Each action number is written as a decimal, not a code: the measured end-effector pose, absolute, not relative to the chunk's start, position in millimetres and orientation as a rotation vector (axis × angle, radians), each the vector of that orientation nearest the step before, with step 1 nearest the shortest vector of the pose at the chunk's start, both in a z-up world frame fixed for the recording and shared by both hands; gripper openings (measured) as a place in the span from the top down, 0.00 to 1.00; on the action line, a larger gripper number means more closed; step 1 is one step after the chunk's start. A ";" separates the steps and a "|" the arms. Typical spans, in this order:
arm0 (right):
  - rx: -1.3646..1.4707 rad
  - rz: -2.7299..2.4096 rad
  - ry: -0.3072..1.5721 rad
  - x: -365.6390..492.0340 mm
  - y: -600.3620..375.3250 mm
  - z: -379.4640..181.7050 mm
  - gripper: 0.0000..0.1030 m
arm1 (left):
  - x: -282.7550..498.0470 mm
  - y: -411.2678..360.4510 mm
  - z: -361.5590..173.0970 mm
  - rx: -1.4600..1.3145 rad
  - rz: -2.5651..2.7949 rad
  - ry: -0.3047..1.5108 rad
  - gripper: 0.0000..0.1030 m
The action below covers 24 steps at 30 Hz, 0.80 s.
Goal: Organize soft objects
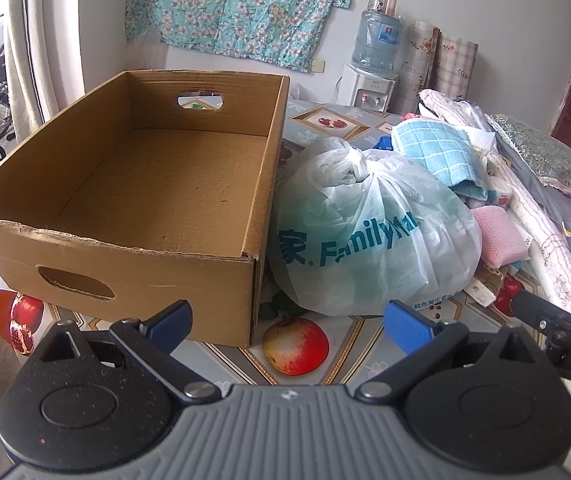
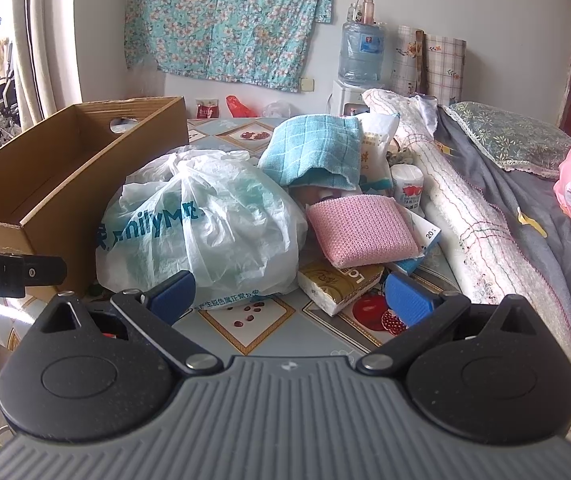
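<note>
An open, empty cardboard box (image 1: 157, 184) stands on the table at the left; it also shows in the right wrist view (image 2: 57, 168). A tied white FamilyMart plastic bag (image 1: 369, 236) (image 2: 205, 224) lies right beside it. Behind and right of the bag lie a blue checked towel (image 1: 433, 148) (image 2: 313, 148) and a pink knitted pad (image 1: 501, 236) (image 2: 361, 228). My left gripper (image 1: 289, 324) is open and empty, in front of the box corner and the bag. My right gripper (image 2: 289, 292) is open and empty, just in front of the bag and a tissue pack (image 2: 337, 284).
The table has a fruit-print cover (image 2: 245, 320). A rolled quilt (image 2: 461, 200) and grey bedding (image 2: 545, 216) lie along the right. A small white jar (image 2: 405, 188) and packets sit among the pile. A water dispenser (image 1: 373, 60) stands at the back wall.
</note>
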State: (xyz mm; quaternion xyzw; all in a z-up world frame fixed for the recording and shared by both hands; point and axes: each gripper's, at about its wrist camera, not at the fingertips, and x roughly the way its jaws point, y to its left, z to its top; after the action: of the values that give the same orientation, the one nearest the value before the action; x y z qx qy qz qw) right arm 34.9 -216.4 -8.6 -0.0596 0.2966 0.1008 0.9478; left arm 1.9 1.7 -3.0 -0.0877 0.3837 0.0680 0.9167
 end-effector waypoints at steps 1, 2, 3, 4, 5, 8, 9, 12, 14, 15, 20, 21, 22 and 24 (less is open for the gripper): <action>-0.121 0.204 0.604 35.2 -216.7 -8.4 0.01 | 2.0 1.6 -3.4 -0.179 0.139 0.790 0.00; -0.120 0.202 0.604 35.3 -216.7 -8.8 0.01 | 2.1 1.3 -3.7 -0.176 0.138 0.791 0.00; -0.120 0.197 0.605 36.3 -217.5 -8.0 0.01 | 1.7 0.6 -3.8 -0.172 0.137 0.789 0.00; -0.121 0.192 0.604 36.4 -218.3 -7.8 0.01 | 1.4 -0.1 -3.6 -0.168 0.134 0.786 0.00; -0.120 0.187 0.603 36.5 -219.3 -7.6 0.01 | 1.1 -1.2 -3.3 -0.162 0.132 0.782 0.00; -0.115 0.169 0.598 37.3 -224.8 -7.8 0.01 | 1.1 -5.9 -0.7 -0.134 0.122 0.767 0.00; -0.112 0.161 0.595 37.1 -227.6 -8.1 0.01 | 1.3 -7.9 0.6 -0.123 0.116 0.761 0.00; -0.101 0.131 0.588 36.8 -238.8 -8.4 0.01 | 2.6 -16.0 5.0 -0.092 0.086 0.742 0.00; -0.084 0.109 0.579 36.3 -250.0 -7.8 0.01 | 3.1 -23.7 8.2 -0.062 0.061 0.721 0.00; -0.070 0.098 0.571 35.3 -256.6 -6.8 0.01 | 3.7 -28.1 9.9 -0.046 0.045 0.712 0.00; 0.031 0.038 0.497 25.2 -294.0 -3.1 0.01 | 14.4 -50.3 14.8 -0.010 -0.082 0.696 0.00; 0.043 0.034 0.475 21.9 -299.6 -3.3 0.01 | 17.4 -55.1 15.3 -0.006 -0.109 0.690 0.00; 0.051 0.035 0.453 18.6 -305.1 -4.0 0.01 | 20.6 -59.8 15.7 0.000 -0.133 0.684 0.00; 0.051 0.026 0.444 15.7 -312.3 -5.4 0.01 | 26.8 -70.0 15.2 0.009 -0.177 0.673 0.00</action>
State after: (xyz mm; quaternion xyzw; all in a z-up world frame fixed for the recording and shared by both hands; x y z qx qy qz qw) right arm 15.7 -312.3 -5.4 0.0252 0.2202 0.0130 0.9750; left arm 26.8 -70.0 15.2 0.0043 0.3299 -0.0865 0.9400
